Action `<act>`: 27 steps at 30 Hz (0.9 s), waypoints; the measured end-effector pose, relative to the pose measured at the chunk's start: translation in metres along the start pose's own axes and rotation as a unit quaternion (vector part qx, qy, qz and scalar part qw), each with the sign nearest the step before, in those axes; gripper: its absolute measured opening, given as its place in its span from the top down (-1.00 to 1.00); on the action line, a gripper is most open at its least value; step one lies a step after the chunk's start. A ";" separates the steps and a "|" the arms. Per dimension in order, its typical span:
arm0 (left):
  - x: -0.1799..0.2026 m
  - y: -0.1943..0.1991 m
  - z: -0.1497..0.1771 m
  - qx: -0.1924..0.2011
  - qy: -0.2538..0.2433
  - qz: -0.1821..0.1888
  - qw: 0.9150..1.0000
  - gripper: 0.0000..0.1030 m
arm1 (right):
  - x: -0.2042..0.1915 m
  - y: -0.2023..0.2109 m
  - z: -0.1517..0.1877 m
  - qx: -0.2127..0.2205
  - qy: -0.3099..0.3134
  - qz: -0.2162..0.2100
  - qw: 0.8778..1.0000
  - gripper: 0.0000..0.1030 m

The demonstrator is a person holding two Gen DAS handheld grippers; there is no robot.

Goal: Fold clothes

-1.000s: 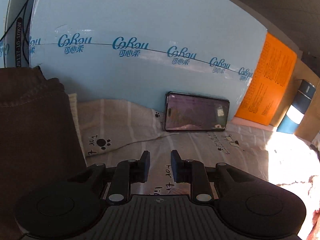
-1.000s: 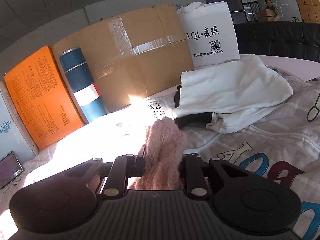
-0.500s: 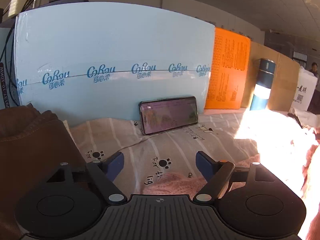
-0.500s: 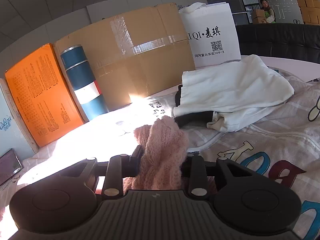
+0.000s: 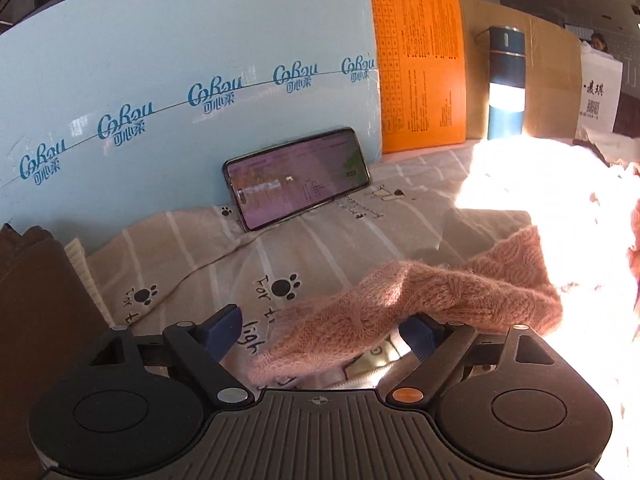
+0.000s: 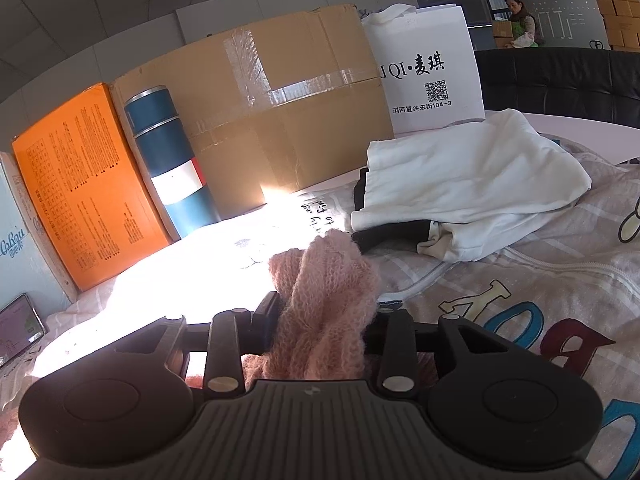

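My left gripper [image 5: 320, 330] opening, jaws wide, pink knit sweater [image 5: 420, 300] draped loose between, pads not pressing; its long axis runs low-left to upper-right across bedsheet [image 5: 320, 248], bulk lying right of claw. My right gripper [image 6: 326, 320] opening too, bunched pink knit standing between fingers, side pads seem barely touching. I judge right hand nearer bulk; white garment [image 6: 472, 176] further right
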State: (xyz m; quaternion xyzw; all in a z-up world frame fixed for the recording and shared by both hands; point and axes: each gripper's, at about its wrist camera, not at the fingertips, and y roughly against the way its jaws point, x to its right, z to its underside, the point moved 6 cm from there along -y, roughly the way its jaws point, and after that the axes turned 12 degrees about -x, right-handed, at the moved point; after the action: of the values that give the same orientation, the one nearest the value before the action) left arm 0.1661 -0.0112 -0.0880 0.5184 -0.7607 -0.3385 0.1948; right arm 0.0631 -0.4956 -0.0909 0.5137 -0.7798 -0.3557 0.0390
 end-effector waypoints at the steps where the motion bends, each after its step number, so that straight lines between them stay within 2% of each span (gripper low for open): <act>1: 0.001 -0.004 -0.005 0.004 0.016 0.013 1.000 -0.70 | -0.001 0.000 0.000 0.001 0.001 -0.001 1.000 0.28; 7: 0.007 -0.030 -0.010 -0.019 0.069 0.035 0.997 -0.70 | -0.005 0.001 0.001 0.002 0.010 -0.007 1.000 0.06; 11: -0.004 -0.025 -0.018 0.012 0.128 0.073 0.989 -0.70 | -0.008 0.001 0.002 0.002 0.019 -0.006 1.000 -0.01; 13: -0.008 -0.024 -0.024 0.030 0.146 0.065 0.987 -0.70 | -0.009 0.001 0.002 0.002 0.020 -0.006 1.000 -0.02; 15: -0.008 -0.026 -0.029 0.037 0.144 0.042 0.988 -0.70 | -0.009 0.001 0.002 0.002 0.021 -0.006 1.000 -0.03; 18: -0.007 -0.037 -0.031 0.018 0.148 0.047 0.988 -0.70 | -0.009 0.000 0.002 0.001 0.021 -0.007 1.000 -0.07; 21: -0.008 -0.043 -0.034 0.010 0.161 0.066 0.985 -0.70 | -0.010 0.000 0.002 0.001 0.024 -0.007 1.000 -0.11; 25: 0.002 -0.044 -0.043 -0.002 0.163 0.143 0.976 -0.70 | -0.011 -0.001 0.002 -0.001 0.027 -0.007 1.000 -0.15; 27: 0.017 -0.046 -0.044 -0.009 0.140 0.164 0.976 -0.70 | -0.011 -0.001 0.002 -0.001 0.028 -0.007 1.000 -0.16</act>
State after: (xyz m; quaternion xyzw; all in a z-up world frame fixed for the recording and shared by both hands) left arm 0.2179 -0.0514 -0.0913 0.4270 -0.7976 -0.2328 0.3569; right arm 0.0680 -0.4855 -0.0900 0.5286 -0.7745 -0.3425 0.0592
